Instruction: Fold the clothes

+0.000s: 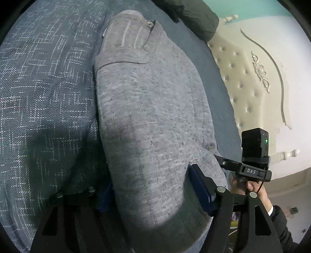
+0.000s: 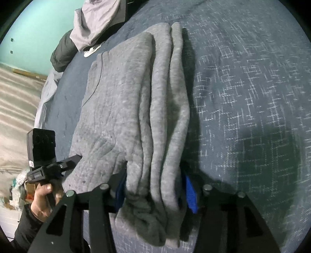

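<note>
A grey quilted garment [image 1: 147,109], folded into a long narrow stack, lies on the blue-grey patterned bedcover [image 1: 42,81], with a zip pull at its far end. My left gripper [image 1: 153,181] straddles its near end, and the blue pads [image 1: 202,192] press the fabric from both sides. In the right wrist view the same garment [image 2: 132,97] shows several stacked folds. My right gripper [image 2: 154,181] holds that bunched end between its blue pads [image 2: 191,194]. Each view shows the other gripper in a person's hand [image 2: 42,198] at the garment's corner.
A cream tufted headboard [image 1: 245,81] borders the bed on one side. A dark jacket [image 1: 196,17] lies beyond the garment's far end. A light grey garment [image 2: 97,19] rests on a dark one [image 2: 62,54] near the teal wall. The floor [image 2: 15,109] lies past the bed edge.
</note>
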Available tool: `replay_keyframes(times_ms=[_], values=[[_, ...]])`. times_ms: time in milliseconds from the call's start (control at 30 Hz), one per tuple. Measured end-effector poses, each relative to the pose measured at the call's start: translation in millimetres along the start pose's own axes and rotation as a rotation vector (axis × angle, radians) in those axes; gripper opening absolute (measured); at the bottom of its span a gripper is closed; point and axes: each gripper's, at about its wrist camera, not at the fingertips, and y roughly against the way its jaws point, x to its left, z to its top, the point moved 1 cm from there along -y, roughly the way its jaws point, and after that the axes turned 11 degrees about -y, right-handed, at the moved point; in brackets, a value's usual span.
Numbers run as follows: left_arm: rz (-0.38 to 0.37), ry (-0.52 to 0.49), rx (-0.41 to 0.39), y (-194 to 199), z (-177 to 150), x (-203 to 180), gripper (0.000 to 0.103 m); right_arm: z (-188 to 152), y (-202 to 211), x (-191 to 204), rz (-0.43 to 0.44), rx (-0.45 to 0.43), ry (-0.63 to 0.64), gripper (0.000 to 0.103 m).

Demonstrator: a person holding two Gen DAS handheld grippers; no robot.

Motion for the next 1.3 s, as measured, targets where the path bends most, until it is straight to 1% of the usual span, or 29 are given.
replay_keyframes(times_ms=[100, 167, 200, 233, 267, 367, 533, 633, 767, 867, 1033, 1300], values=[[0.006, -0.006, -0.006, -0.5, 1.2, -1.9, 0.073, -0.6, -3.3, 3.7, -0.007, -0.015, 0.026, 0.044], [0.026, -0.023, -0.019, 1.9, 2.8, -7.9, 0.066, -2.2, -2.4, 10.5, -0.023, -0.031, 0.064, 0.036], [0.038, -0.032, -0.026, 3.5, 4.0, -11.1, 0.064, -3.9, 0.3, 15.1, -0.038, -0.042, 0.093, 0.034], [0.05, -0.041, -0.032, 5.2, 5.3, -14.7, 0.06, -5.2, 2.7, 19.5, -0.051, -0.053, 0.119, 0.031], [0.061, -0.05, -0.037, 7.0, 6.7, -18.8, 0.054, -5.4, 4.9, 23.5, -0.056, -0.063, 0.138, 0.03], [0.078, -0.072, -0.05, 14.9, 13.3, -33.3, 0.047, -2.9, 17.7, 30.2, -0.045, -0.089, 0.17, 0.028], [0.09, -0.129, -0.078, 32.7, 27.7, -68.9, 0.044, 0.6, 56.1, 37.8, -0.006, -0.148, 0.206, 0.026], [0.082, -0.16, -0.092, 37.8, 37.9, -94.0, 0.044, 6.8, 80.7, 44.7, 0.009, -0.187, 0.218, 0.026], [0.068, -0.199, -0.107, 38.6, 53.2, -130.8, 0.044, 13.3, 115.7, 48.3, 0.025, -0.227, 0.237, 0.026], [0.054, -0.227, -0.114, 34.0, 63.6, -156.1, 0.044, 16.7, 134.5, 52.0, 0.034, -0.253, 0.245, 0.026], [0.025, -0.262, -0.115, 21.2, 72.8, -188.4, 0.044, 23.0, 175.2, 35.9, 0.03, -0.296, 0.241, 0.026], [-0.013, -0.344, -0.108, -21.9, 105.0, -268.6, 0.044, 36.8, 252.9, -9.9, 0.021, -0.383, 0.215, 0.026]])
